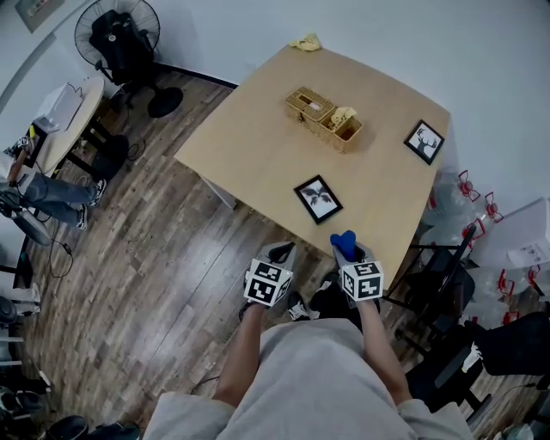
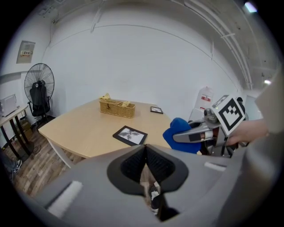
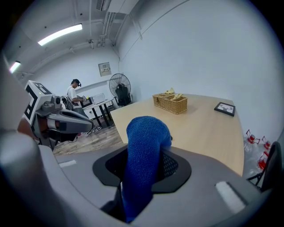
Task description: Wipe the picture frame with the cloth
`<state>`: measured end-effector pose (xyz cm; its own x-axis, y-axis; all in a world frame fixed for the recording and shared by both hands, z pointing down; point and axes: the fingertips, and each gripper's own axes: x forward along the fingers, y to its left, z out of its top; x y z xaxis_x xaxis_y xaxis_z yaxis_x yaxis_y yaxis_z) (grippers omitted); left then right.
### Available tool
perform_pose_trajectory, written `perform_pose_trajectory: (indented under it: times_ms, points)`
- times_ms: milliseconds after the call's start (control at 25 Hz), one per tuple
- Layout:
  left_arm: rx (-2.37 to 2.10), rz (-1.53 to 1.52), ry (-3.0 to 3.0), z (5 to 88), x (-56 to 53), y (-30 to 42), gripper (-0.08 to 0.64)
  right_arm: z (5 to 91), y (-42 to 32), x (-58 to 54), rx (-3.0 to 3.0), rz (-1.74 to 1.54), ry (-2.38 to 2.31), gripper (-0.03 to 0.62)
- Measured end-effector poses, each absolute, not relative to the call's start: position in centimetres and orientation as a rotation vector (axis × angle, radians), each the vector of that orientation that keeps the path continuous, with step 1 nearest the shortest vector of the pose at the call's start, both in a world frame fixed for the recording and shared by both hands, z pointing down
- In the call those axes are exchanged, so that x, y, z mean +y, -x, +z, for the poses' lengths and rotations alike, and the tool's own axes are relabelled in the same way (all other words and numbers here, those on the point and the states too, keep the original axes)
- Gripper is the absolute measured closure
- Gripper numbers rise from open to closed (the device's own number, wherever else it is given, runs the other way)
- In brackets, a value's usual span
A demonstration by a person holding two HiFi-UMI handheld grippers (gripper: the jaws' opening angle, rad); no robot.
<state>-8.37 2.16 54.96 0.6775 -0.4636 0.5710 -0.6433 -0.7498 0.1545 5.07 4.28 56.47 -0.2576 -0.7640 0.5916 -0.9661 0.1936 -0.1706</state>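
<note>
Pale table ahead: right gripper clamps blue cloth; left gripper closed, empty; right gripper view misses near picture frame.

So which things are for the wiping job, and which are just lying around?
For the job:
blue cloth
near picture frame, probably

Just lying about:
wicker basket
far picture frame
yellow rag
fan
</note>
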Motion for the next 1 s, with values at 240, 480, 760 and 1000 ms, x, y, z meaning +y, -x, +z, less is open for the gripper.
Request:
perform_pose_trajectory:
  times_ms: [240,480,760,1000]
  points:
    - [-0.912,0.695,-2.528,54.8,2.2,8.2,0.508,56.1,-4.8,4.5,-2.124,0.71,-1.618,0.485]
    - [-0.881,0.769,-2.557,55.4,3.0,7.2,0.508,56.2,-5.6,4.8,-2.122,0.712,-1.638,0.485]
    - [-0.933,0.749,-2.548,55.0,2.3,7.3,0.508,56.3,-5.6,5.1,-2.13,0.7,-1.642,0.485]
    - [-0.975,0.707,-2.541,54.4,1.7,7.1,0.508,56.2,-5.9,4.9,-2.13,0.698,-1.645,0.485]
